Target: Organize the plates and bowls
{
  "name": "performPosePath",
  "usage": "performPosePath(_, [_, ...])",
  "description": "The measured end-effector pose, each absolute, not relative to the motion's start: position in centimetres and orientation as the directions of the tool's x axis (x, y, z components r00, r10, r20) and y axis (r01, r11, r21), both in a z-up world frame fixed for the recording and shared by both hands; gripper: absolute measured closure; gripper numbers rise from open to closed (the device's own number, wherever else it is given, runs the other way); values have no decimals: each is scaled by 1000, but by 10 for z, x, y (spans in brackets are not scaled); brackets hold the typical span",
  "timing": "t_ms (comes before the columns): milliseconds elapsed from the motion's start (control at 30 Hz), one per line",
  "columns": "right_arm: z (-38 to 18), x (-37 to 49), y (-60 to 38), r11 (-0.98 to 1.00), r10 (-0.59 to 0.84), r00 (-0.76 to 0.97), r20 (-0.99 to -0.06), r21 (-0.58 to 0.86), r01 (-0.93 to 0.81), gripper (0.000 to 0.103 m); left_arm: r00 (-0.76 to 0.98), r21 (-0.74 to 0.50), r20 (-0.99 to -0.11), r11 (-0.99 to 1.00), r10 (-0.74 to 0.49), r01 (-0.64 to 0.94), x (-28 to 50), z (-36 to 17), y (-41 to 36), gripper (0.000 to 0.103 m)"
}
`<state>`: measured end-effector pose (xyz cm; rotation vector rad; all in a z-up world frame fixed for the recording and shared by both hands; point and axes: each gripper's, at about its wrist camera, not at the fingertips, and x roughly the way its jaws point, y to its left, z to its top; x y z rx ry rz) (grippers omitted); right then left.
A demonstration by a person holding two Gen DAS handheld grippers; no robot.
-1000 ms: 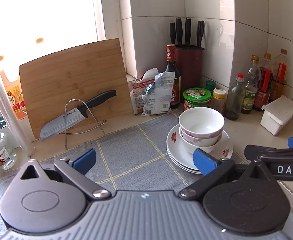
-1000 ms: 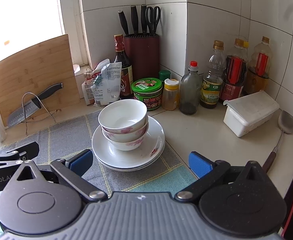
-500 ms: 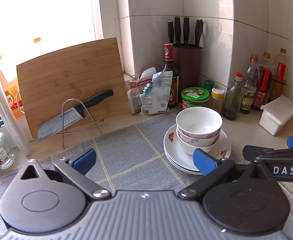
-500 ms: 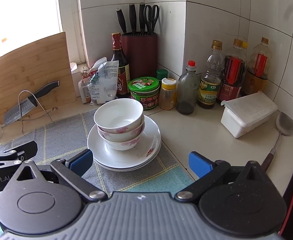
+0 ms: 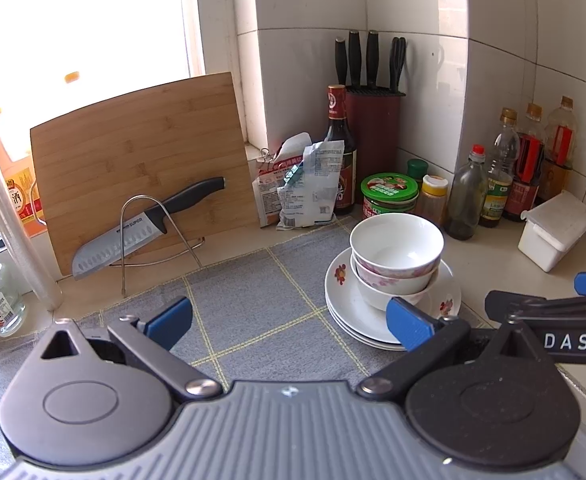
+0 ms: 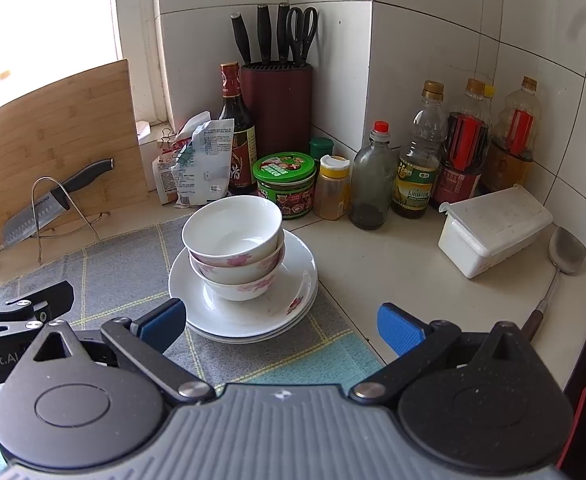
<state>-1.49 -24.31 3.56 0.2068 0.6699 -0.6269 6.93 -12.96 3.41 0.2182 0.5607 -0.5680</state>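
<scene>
Three white bowls point(image 5: 397, 248) point(image 6: 233, 232) with pink flowers sit nested on a stack of white plates point(image 5: 345, 304) point(image 6: 249, 316) at the right edge of a grey checked mat point(image 5: 253, 304) point(image 6: 113, 268). My left gripper point(image 5: 289, 318) hovers open over the mat, its right blue pad just in front of the plates. Also open and holding nothing, my right gripper point(image 6: 281, 320) hangs in front of the plate stack, a little short of its near rim. The right gripper's side shows at the right of the left wrist view, and the left gripper's side at the left of the right wrist view.
A cutting board point(image 5: 141, 160) and a knife on a wire stand point(image 5: 149, 228) lean at the back left. Sauce bottles point(image 6: 417, 160), a knife block point(image 6: 277, 108), a green-lidded jar point(image 6: 285, 180), packets, a white box point(image 6: 493, 228) and a spatula point(image 6: 561, 256) line the corner and right counter.
Both grippers have drawn back slightly from the bowls and plates and stayed open. The stack itself has not moved.
</scene>
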Motion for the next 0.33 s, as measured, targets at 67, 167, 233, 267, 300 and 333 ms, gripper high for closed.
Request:
performPosePath(67, [35,-14,-244,798,-474,608,-637,-18,603,0,700,45,-558,826,-446,562,70,34,-130,1])
performPosePath(167, [35,-14,-244,799,-472,609,-637,-18,600,0,700,44,-559,826,-446,561,70,34,-130,1])
performPosePath(233, [35,-14,-244,800,-473,609,-636,-20,600,0,700,44,-559,827,-445,561,71,34,-130,1])
performPosePath(267, [35,-14,-243,800,-473,609,-637,-20,600,0,700,44,-558,827,-445,561,71,34,-130,1])
performPosePath(300, [35,-14,-243,800,-473,609,-637,-21,600,0,699,43,-559,827,-445,561,71,34,-130,1])
performPosePath(333, [35,-14,-243,799,-474,609,-637,-20,601,0,699,42,-560,828,-445,560,71,34,-130,1])
